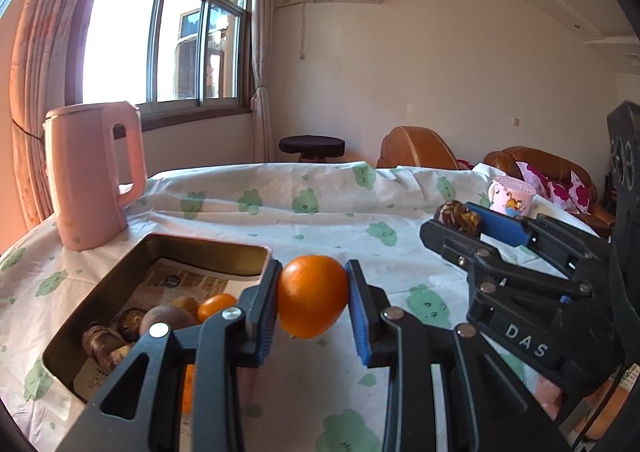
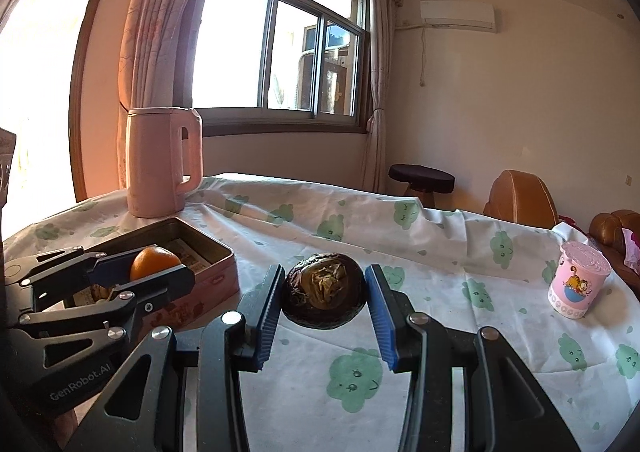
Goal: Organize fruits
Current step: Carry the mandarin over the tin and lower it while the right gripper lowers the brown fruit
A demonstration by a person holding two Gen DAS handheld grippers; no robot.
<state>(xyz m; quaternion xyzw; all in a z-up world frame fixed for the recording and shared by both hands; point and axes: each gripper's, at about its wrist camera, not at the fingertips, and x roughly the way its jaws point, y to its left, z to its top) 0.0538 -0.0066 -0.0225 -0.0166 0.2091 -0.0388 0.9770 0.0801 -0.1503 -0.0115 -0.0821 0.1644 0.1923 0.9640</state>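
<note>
Beside the tin (image 1: pixel 208 248), left fingers (image 1: pixel 264 312) pinch an orange (image 1: pixel 312 296); only the right view shows right fingers (image 2: pixel 380 316) pinching a dark fruit's (image 2: pixel 324 292) split face

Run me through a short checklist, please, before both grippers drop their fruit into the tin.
1. Left gripper clamped on the orange: ok.
2. Right gripper clamped on the dark brown fruit: ok.
3. Tin open, with free floor behind the fruit already inside: ok.
4. Orange over the tin opening: not ok, it hangs just outside the tin's right rim.
5. Dark fruit over the tin: not ok, the tablecloth lies below it.
6. Kettle clear of the path: ok.
</note>
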